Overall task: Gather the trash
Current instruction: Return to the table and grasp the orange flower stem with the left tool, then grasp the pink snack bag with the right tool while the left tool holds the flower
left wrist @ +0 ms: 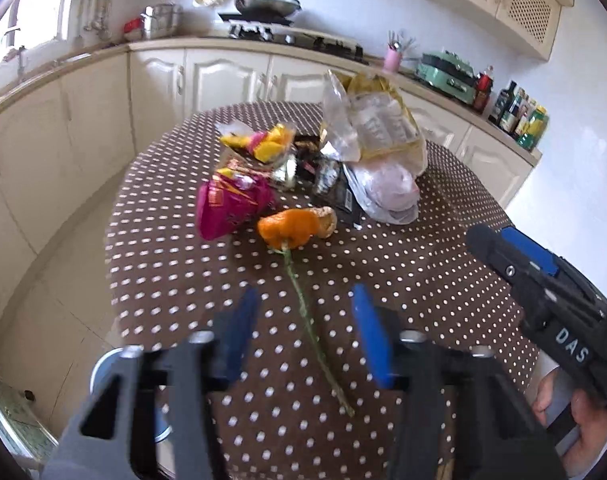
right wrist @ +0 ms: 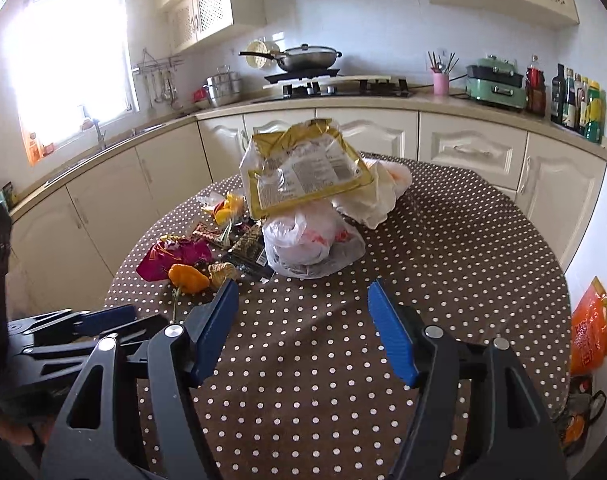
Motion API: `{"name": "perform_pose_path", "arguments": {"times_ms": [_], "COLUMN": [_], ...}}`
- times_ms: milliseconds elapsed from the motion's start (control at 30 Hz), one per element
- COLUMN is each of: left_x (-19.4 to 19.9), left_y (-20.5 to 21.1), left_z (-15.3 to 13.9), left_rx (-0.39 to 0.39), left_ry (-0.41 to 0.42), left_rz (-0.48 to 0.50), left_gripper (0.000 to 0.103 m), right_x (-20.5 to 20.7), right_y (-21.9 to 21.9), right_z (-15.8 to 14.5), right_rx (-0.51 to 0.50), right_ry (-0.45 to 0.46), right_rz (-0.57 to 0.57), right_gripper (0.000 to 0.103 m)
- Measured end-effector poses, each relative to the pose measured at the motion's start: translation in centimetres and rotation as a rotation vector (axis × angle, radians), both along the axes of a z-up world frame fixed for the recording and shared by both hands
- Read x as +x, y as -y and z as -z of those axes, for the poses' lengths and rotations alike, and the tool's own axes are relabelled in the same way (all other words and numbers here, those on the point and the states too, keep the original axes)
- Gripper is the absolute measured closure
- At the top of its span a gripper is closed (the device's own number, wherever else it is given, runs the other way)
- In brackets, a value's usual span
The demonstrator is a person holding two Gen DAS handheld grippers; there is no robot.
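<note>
Trash sits in one heap mid-table on the dotted brown tablecloth, toward the far-left edge. Count, approx. since wrappers overlap: 1 gold-edged clear packet on top, 1 white plastic bag under it, 1 cream bag behind, 1 magenta snack bag, 1 yellow wrapper, 1 black packet, 2 pcs orange peel, 1 green stem running toward the near edge. Left gripper: jaws released, spread either side of the stem, nothing held. Right gripper: jaws released, empty, above bare cloth near the white bag. Off the table's right edge: 1 orange bag.
</note>
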State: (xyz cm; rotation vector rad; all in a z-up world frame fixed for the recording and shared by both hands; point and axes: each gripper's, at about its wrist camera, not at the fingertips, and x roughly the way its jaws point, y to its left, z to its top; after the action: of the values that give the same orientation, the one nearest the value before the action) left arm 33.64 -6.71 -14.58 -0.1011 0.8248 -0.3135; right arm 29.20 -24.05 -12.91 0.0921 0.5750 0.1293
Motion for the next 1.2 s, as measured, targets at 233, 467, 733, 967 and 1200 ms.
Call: {"name": "perform_pose_path", "arguments": {"times_ms": [233, 467, 733, 967, 1200], "left_x": [3.3, 1.6, -2.2, -2.8, -3.0], "left_y": [0.9, -0.7, -7.0, -14.1, -17.4], "left_z": [2.0, 0.4, -2.9, -2.8, -1.8], "left_rx": [0.042, -0.035, -0.076, -0.07, -0.082], "left_ry": [-0.052, 0.021, 0.141, 0.149, 0.135], "left_rz": [-0.008, 0.013, -0.1, -0.274, -0.327], "left_gripper": [0.082, 0.1, 0.1, 0.1, 0.1], "right_x": [1.5, 2.6, 3.8, 6.0, 10.8], "right_y": [-0.3, -1.5, -6.3, -12.5, -16.0], "right_z": [0.6, 0.9, 0.5, 0.6, 2.3], "right_rx": [-0.013, -0.009, -0.019, -0.068, -0.121], "right_ry": [-0.032, -0.054, -0.06, -0.069, -0.183], "right_rz": [-0.008, -0.029, -0.127, -0.204, -0.164], "right_gripper": [0.039, 0.039, 0.039, 0.03, 0.028]}}
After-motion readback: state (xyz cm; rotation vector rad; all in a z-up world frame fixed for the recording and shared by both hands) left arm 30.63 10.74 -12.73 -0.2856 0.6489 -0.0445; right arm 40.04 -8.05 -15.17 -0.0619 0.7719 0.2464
